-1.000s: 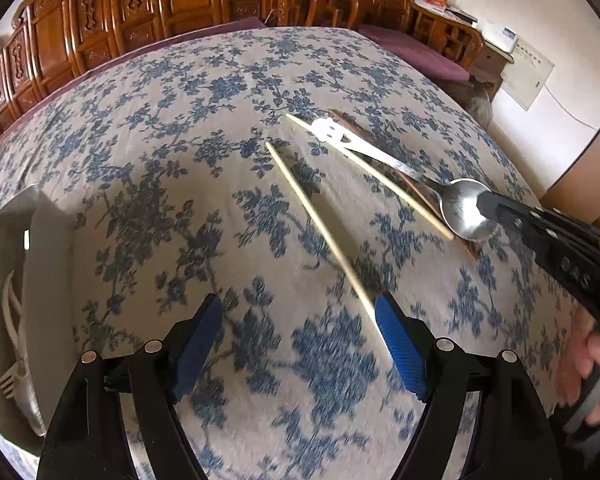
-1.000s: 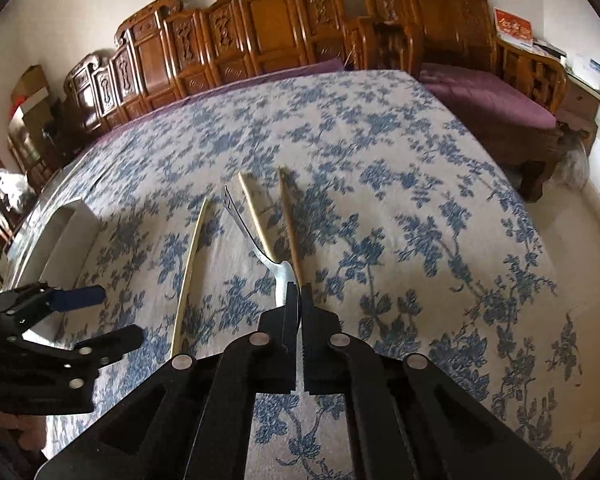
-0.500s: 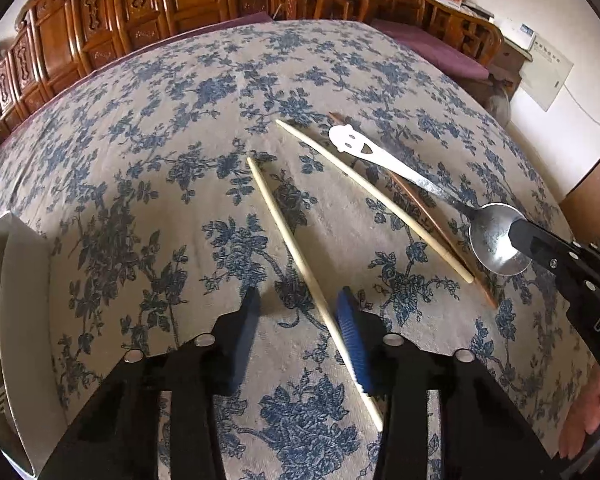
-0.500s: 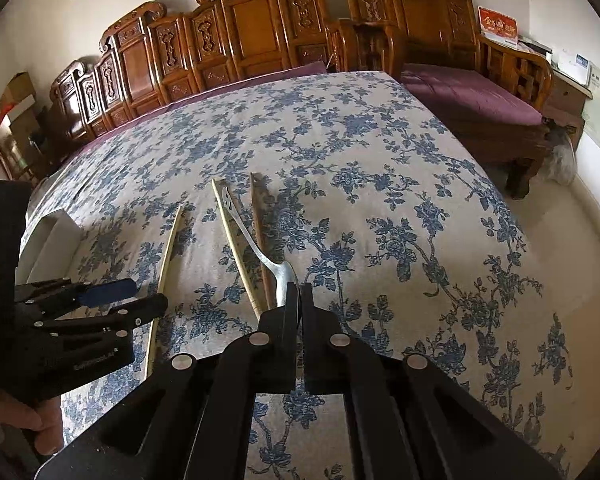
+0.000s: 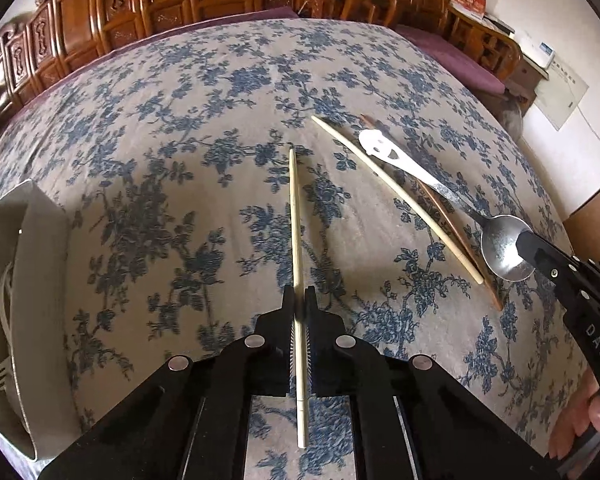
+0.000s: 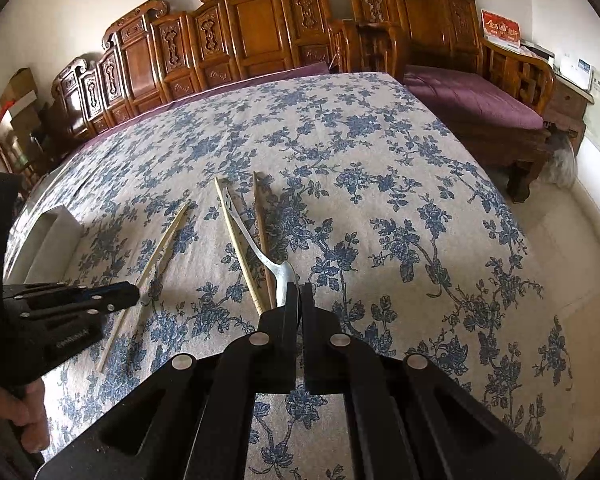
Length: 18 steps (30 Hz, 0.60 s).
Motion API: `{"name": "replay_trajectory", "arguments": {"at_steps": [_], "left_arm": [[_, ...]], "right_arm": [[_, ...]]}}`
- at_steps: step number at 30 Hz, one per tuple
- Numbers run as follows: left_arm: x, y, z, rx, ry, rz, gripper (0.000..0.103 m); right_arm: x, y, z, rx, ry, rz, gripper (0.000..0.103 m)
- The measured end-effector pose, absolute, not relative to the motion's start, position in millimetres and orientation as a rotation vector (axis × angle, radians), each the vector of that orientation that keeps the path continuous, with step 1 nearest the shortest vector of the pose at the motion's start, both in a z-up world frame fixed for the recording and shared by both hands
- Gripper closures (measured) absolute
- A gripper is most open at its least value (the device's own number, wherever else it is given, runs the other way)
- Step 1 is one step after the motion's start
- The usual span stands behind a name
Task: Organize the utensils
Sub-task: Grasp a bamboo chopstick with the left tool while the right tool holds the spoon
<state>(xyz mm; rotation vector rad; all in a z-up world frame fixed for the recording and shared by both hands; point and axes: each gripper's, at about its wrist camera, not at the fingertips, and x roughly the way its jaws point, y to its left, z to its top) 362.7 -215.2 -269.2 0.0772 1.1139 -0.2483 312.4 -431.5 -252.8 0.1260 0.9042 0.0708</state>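
Beige tablecloth (image 5: 172, 208) with blue floral print. Pale cream chopstick (image 5: 296, 216); second cream chopstick (image 5: 396, 196); reddish-brown chopstick (image 5: 448, 224). Silver spoon (image 5: 504, 248). Black claws, left (image 5: 299, 300), right (image 6: 299, 300). Beige tray (image 5: 24, 280).

Our left gripper (image 5: 299, 300) has just closed on a chopstick (image 5: 296, 216) pointing to twelve o'clock; our right gripper (image 5: 529, 245) pinches the spoon (image 5: 500, 244) at three o'clock.

Carved wooden chairs (image 6: 260, 36) behind a floral tablecloth (image 6: 380, 208)

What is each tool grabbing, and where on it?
The left tool pinches a pale chopstick near its thick end. The right tool grips the spoon by its bowl.
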Motion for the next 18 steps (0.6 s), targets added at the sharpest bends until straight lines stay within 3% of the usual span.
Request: {"name": "replay_trajectory", "arguments": {"at_steps": [18], "left_arm": [[341, -165, -226, 0.096, 1.021, -0.236, 0.099]], "right_arm": [[310, -401, -241, 0.088, 0.886, 0.114, 0.1]]}}
